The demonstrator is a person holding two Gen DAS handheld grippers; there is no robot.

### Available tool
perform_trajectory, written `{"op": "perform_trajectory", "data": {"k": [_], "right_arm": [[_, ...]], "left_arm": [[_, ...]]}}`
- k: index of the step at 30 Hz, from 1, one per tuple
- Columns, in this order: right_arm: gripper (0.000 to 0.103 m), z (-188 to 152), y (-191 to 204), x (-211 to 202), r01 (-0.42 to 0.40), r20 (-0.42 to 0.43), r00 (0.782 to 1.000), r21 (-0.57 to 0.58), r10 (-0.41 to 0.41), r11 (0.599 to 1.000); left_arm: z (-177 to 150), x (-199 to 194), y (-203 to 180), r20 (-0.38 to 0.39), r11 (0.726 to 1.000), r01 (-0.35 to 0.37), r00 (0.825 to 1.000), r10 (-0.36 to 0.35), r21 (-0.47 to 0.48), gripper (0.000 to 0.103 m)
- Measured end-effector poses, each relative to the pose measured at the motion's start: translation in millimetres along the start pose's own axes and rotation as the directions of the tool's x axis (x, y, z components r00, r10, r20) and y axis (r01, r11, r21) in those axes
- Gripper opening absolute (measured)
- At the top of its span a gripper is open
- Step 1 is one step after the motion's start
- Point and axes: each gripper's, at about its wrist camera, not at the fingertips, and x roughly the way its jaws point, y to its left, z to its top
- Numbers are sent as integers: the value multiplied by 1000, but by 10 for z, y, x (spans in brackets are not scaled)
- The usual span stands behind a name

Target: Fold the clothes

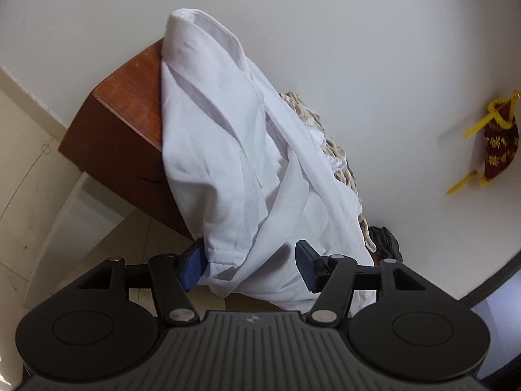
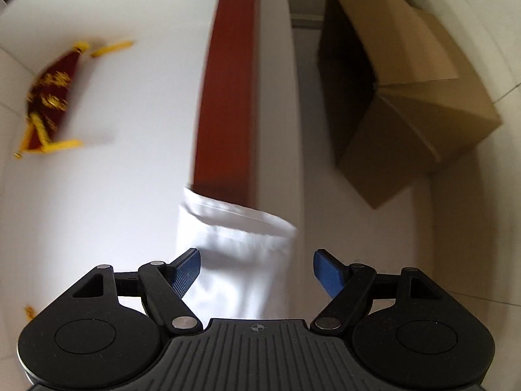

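A white shirt (image 1: 234, 150) lies crumpled over the edge of a white-topped table with a brown wooden side (image 1: 120, 123). My left gripper (image 1: 249, 265) is open, its blue pads on either side of the shirt's hanging hem. In the right wrist view a white cloth piece (image 2: 234, 254) hangs over the table's brown edge (image 2: 228, 97). My right gripper (image 2: 257, 272) is open around it, the left pad (image 2: 185, 273) against the cloth and the right pad (image 2: 329, 272) off to the side. That view is blurred.
A cream patterned cloth (image 1: 309, 120) and a dark item (image 1: 387, 241) lie behind the shirt. A maroon pouch with yellow tassels (image 1: 498, 140) (image 2: 52, 94) rests on the white tabletop (image 1: 374, 49). A cardboard box (image 2: 403, 91) stands on the tiled floor beside the table.
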Motion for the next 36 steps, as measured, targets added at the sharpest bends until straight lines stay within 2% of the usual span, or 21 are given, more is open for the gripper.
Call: {"op": "perform_trajectory", "data": {"k": [1,3,5,8,12,15,19,23,26,29,32,36], "right_arm": [[77,-9,8,25,-13,-1,1000,1,13,1000],[63,-28,25,74,-38,-2,999,3,38,999],[30,70,90,62,-66,-11,998,2,66,998],[11,177,329,-33,-59,-51,997,-42,57,997],[8,178,770,-111,-20,-63,998,-51,17,998],[7,144,1252,-130,92,-82,992,-48,-96,995],[7,61,1834,13,275,-89,957,-35,-277,961],[6,-27,2323,284,394,-77,915,-42,-396,918],[6,-73,2568,534,469,-55,882,-13,-469,883],[6,-93,2732,781,527,-29,850,-3,-527,850],[6,-109,2770,1035,583,-5,812,25,-584,812],[6,-96,2710,1441,649,0,760,48,-650,759]], "left_arm": [[3,5,3,0,1000,6,1000,-6,4,66],[-3,-2,37,8,1000,19,1000,-19,-11,62],[-7,-30,81,18,999,29,999,-28,-34,25],[13,-121,56,41,997,59,998,-57,-48,15],[142,-230,-188,39,995,51,998,-48,-81,11],[320,-307,-445,29,990,19,999,-15,-140,9],[604,-354,-805,27,977,-64,997,71,-202,9],[874,-262,-1024,-5,963,-162,986,165,-215,9],[961,-124,-1111,-22,937,-259,965,261,-233,8],[1078,19,-1070,-59,885,-363,930,362,-292,8],[1232,42,-1023,-104,837,-433,900,424,-334,7],[1473,150,-986,-136,782,-484,872,471,-394,7]]}}
